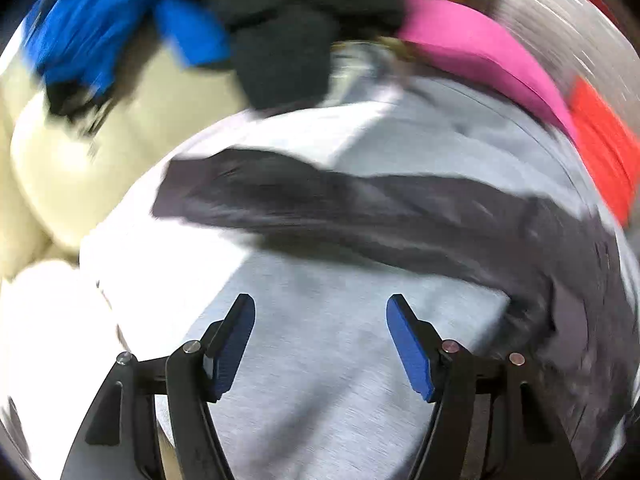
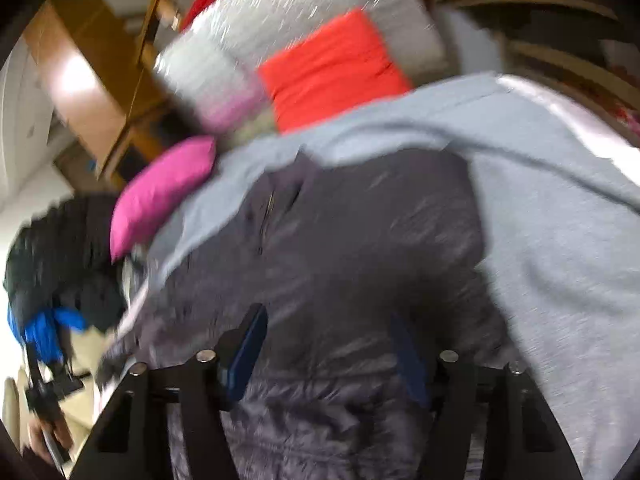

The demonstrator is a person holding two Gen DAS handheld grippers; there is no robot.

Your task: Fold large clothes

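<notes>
My left gripper point(image 1: 320, 340) shows matt black plastic arms with small shiny metal pins, and its pads point(image 1: 236, 344) are faced in a matt blue, finely ribbed material. Under it I see a pale grey sheet point(image 1: 320, 380) of soft heathered knit cloth, matt all over. The dark jacket point(image 2: 340, 260) looks like thin, slightly glossy synthetic fabric, crinkled and perhaps quilted, though blur makes that hard for me to confirm. The pink cushion point(image 2: 160, 192) and red cushion point(image 2: 332, 68) are smooth matt cloth. Behind them I see warm brown wooden furniture point(image 2: 92, 68) with a faint sheen.
</notes>
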